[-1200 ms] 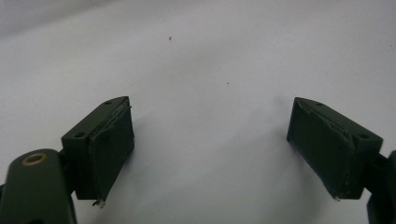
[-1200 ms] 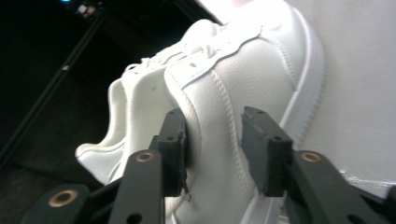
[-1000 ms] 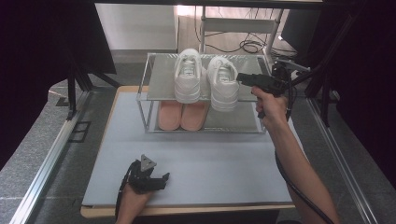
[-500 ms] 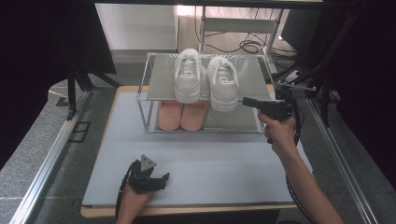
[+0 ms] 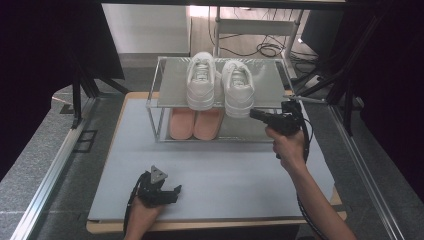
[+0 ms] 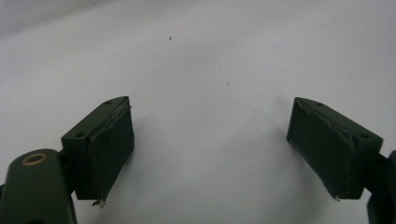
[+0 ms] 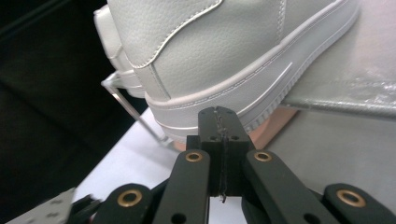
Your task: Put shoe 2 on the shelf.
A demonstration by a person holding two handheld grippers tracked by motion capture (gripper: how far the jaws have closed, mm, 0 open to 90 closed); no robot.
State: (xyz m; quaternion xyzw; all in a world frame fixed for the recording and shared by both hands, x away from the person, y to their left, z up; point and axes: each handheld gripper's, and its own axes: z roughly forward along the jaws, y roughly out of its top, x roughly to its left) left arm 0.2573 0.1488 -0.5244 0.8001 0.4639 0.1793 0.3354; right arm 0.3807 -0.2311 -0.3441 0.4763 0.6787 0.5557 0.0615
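The right gripper has dropped from beside the rack's top shelf to its front right corner, jaws pressed together, empty, just beside the right white shoe. The white pair sits on the rack; a pink pair below. The left gripper rests near the tabletop's front edge, jaws apart.

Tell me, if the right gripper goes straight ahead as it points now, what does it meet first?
Probably the heel of the right white shoe: the shut right gripper points at its sole edge, though depth is unclear.
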